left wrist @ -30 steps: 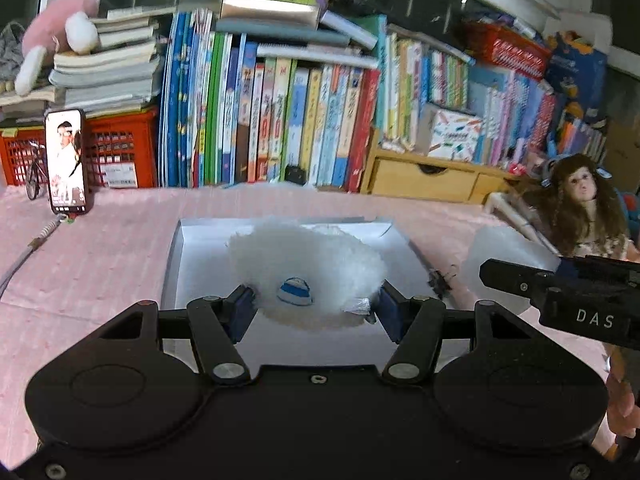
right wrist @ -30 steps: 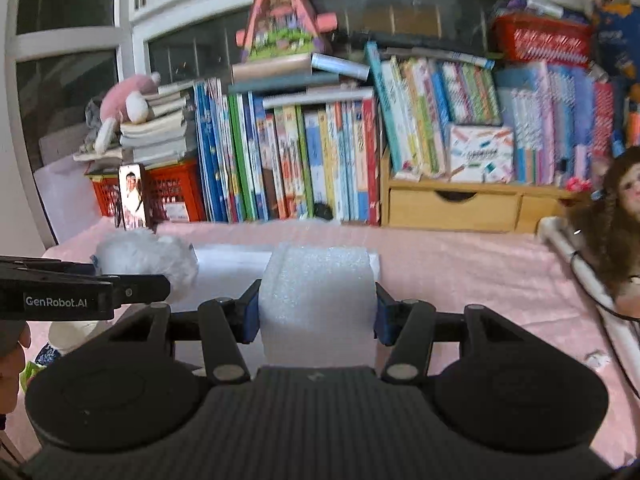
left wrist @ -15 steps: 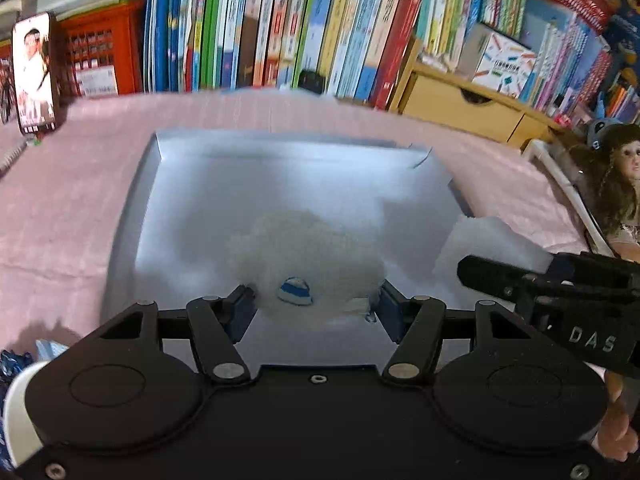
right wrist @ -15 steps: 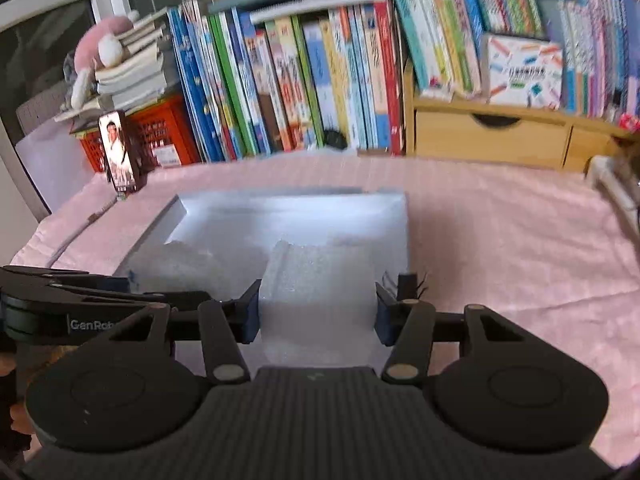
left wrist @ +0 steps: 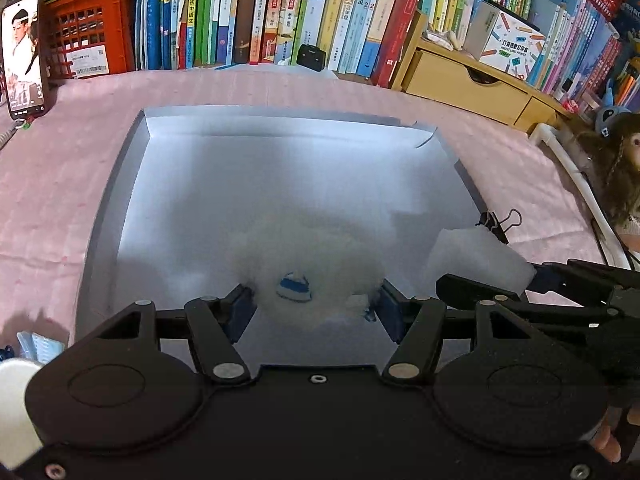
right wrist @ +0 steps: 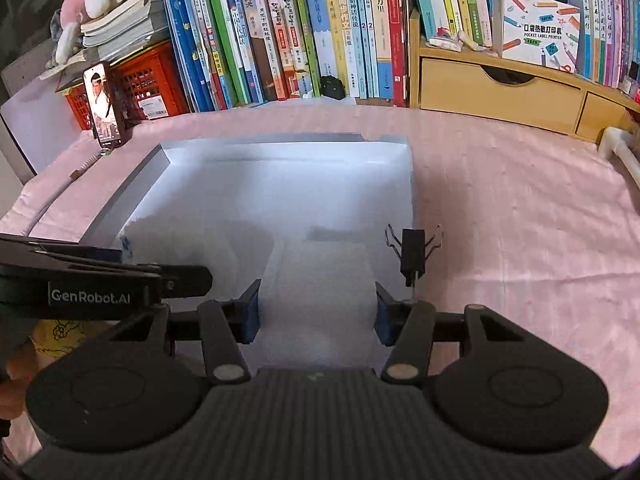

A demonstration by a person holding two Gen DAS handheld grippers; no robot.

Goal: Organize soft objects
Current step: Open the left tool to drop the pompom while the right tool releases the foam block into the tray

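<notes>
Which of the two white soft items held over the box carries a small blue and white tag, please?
The fluffy white ball in the left gripper does. The foam block clamped in the right gripper is plain, flat-sided and smooth.

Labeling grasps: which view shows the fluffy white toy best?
Left wrist: the fluffy white toy sits centred between the left gripper's fingers, blue patch visible, over the white tray. In the right wrist view the toy itself isn't visible.

My left gripper (left wrist: 314, 306) hides the near edge of the white tray (left wrist: 132, 168); I cannot tell if the fluffy white toy (left wrist: 312, 256) touches the floor of it. At right the doll (left wrist: 618, 184) is cut off
</notes>
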